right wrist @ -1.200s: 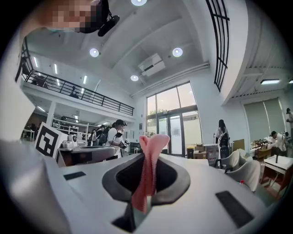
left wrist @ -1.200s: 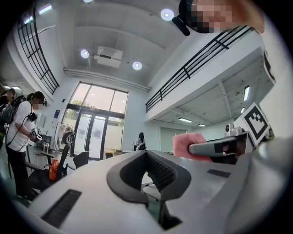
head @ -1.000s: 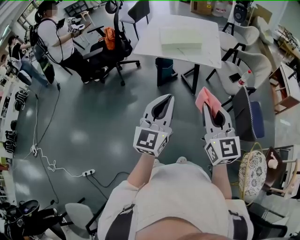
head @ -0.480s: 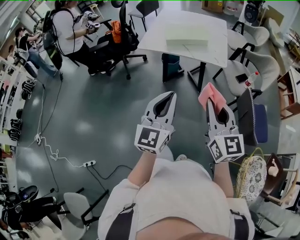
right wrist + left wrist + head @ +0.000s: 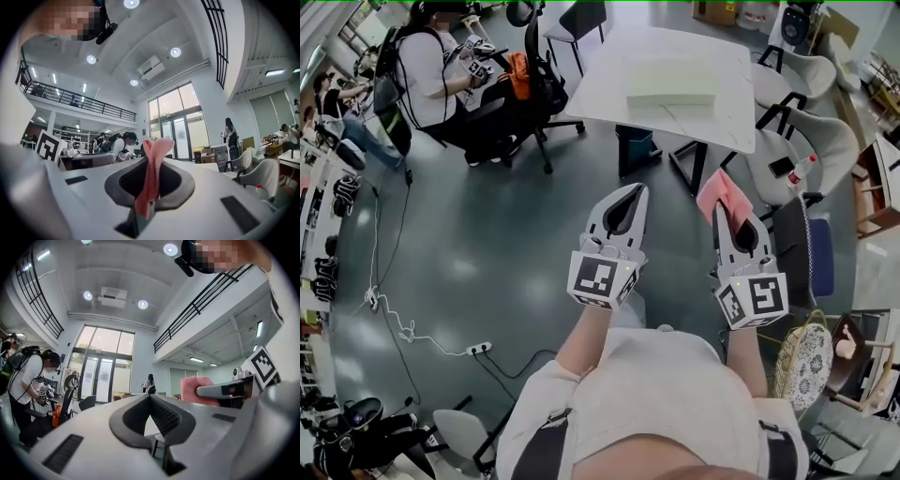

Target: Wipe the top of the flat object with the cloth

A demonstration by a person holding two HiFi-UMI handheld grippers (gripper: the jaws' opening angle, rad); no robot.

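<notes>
The white tabletop [image 5: 602, 86] stands well ahead of the person across the grey floor, and the pale flat object [image 5: 671, 82] lies around its middle. Both tongs are held over the floor, well short of the tabletop's near edge. The left tongs [image 5: 630, 190] are closed with nothing between them. The right tongs [image 5: 718, 212] are clamped on the pink cloth [image 5: 719, 192], which sticks out past their tips.

Pink cloth [image 5: 724, 199], pale green flat object [image 5: 671, 81], white table [image 5: 605, 89], dark grey floor [image 5: 487, 234], black office chair [image 5: 546, 89]
</notes>
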